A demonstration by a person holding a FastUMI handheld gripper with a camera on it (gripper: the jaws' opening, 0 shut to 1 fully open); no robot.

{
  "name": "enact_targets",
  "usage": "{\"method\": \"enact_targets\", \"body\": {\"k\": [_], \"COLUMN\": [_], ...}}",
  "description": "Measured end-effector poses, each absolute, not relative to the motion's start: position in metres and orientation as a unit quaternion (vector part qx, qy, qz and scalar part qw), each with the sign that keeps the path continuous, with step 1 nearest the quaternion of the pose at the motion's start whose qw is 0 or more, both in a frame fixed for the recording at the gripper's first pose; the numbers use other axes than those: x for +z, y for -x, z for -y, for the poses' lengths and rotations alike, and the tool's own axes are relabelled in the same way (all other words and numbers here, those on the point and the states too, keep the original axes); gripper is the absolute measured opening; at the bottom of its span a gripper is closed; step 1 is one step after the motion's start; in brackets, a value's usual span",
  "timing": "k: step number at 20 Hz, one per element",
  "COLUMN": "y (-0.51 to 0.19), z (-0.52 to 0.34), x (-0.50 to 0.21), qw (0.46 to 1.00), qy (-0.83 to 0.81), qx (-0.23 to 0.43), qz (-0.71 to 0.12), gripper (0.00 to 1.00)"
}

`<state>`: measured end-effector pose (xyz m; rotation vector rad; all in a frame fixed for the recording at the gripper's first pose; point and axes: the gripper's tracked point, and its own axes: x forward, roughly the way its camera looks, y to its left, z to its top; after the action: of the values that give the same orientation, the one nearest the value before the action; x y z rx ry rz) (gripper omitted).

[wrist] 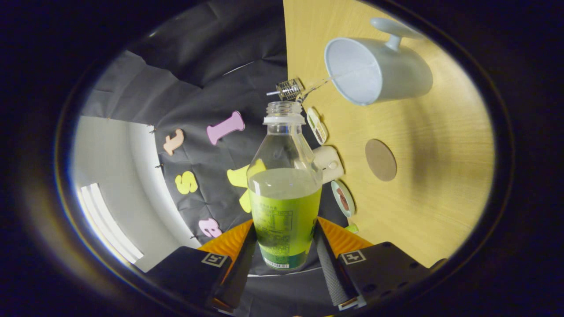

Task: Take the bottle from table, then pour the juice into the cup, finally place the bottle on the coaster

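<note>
claw [284,246] clamped on bottle [284,193] | neck pointing away along fingers, beside cup [379,70]

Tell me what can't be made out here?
- Cup: its inside bottom faces away, so any juice level is hidden.
- Bottle: its base is hidden between the claw fingers; label print is too small.
- Small items behind the bottle: partly hidden, unidentifiable.

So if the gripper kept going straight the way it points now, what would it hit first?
The gripper, jaws shut on the bottle, points past the bottle's mouth toward the black cloth wall; the cup lies off to the side. Depth is unclear.
</note>
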<state>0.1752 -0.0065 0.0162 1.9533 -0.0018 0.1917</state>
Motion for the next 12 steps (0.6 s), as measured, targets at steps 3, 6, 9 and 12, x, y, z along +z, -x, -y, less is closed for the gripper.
{"method": "enact_targets", "body": {"k": [3, 6, 9, 12], "y": [-0.175, -0.175, -0.175, -0.174], "z": [0.009, 0.011, 0.011, 0.014], "x": [0.021, 0.026, 0.030, 0.035], "qw": [0.546, 0.535, 0.527, 0.517], "qy": [-0.834, -0.841, -0.845, -0.851], "qx": [0.082, 0.084, 0.086, 0.087], "qz": [0.006, 0.012, 0.017, 0.023], "gripper": [0.78, 0.78, 0.78, 0.78]}}
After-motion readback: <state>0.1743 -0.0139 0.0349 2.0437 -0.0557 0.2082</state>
